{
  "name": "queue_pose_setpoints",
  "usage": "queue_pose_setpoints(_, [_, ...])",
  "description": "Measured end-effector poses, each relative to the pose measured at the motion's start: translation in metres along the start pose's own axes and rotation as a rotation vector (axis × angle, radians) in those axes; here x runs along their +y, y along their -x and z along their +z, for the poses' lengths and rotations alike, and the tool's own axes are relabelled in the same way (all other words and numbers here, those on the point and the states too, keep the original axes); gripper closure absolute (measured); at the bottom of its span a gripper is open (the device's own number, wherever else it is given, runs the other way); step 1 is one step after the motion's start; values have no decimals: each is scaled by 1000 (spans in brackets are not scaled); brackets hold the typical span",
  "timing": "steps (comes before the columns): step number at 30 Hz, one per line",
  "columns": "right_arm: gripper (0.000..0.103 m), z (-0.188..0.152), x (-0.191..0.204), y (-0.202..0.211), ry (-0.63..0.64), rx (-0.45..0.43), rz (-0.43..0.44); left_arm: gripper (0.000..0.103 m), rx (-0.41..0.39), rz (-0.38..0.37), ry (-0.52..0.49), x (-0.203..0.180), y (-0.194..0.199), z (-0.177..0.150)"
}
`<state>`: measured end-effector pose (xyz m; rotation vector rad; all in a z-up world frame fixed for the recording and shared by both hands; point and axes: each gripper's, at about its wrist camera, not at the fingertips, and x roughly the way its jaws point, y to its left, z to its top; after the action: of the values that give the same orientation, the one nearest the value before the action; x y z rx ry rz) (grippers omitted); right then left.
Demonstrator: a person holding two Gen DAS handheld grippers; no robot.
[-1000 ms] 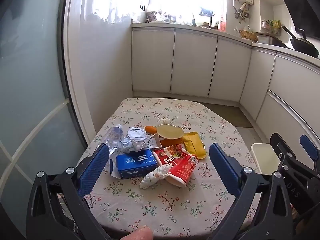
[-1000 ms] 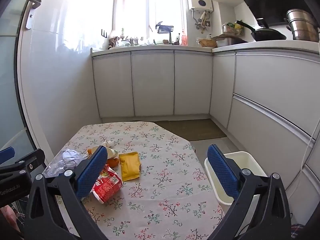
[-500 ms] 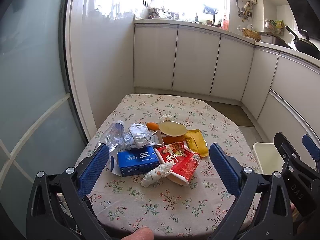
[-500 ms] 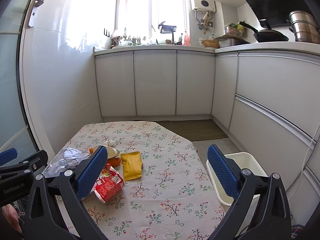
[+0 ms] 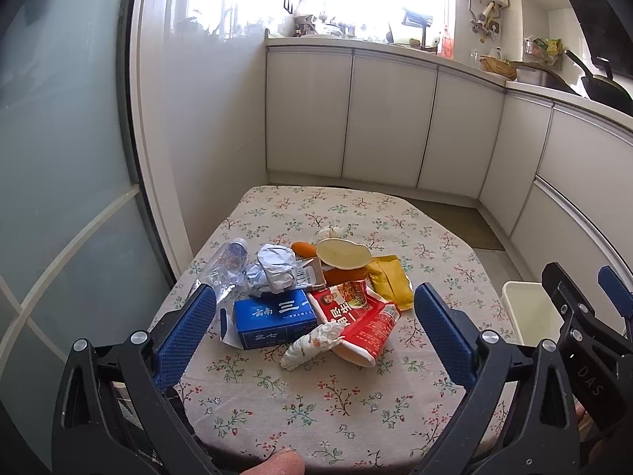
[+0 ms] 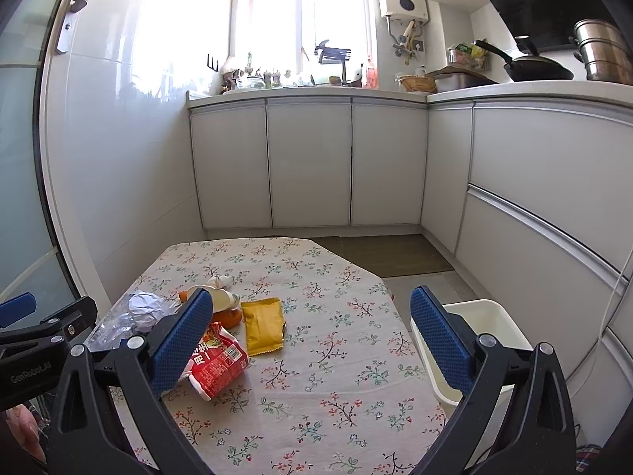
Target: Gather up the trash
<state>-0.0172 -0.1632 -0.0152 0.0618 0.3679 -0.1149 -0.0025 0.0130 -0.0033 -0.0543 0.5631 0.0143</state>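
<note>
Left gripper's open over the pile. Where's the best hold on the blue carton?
Probably across the blue carton by its long front and back faces, coming down from above. It lies flat at the pile's near edge; the red wrapper crowds its right end. Left gripper is open.

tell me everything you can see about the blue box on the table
The blue box is a small rectangular carton, apparently cardboard, with white characters on its top and front. It lies flat in the trash pile on the floral tablecloth, an end flap open at its left. Crumpled white paper sits just behind it, and the red packet touches its right end. No gripper touches it.
</note>
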Motion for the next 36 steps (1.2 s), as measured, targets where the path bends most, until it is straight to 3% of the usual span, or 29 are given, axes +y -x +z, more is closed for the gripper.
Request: queue_pose_setpoints(36, [6,-2,-1,-1,4,16,15,7,18,11,15,6,-4,-6])
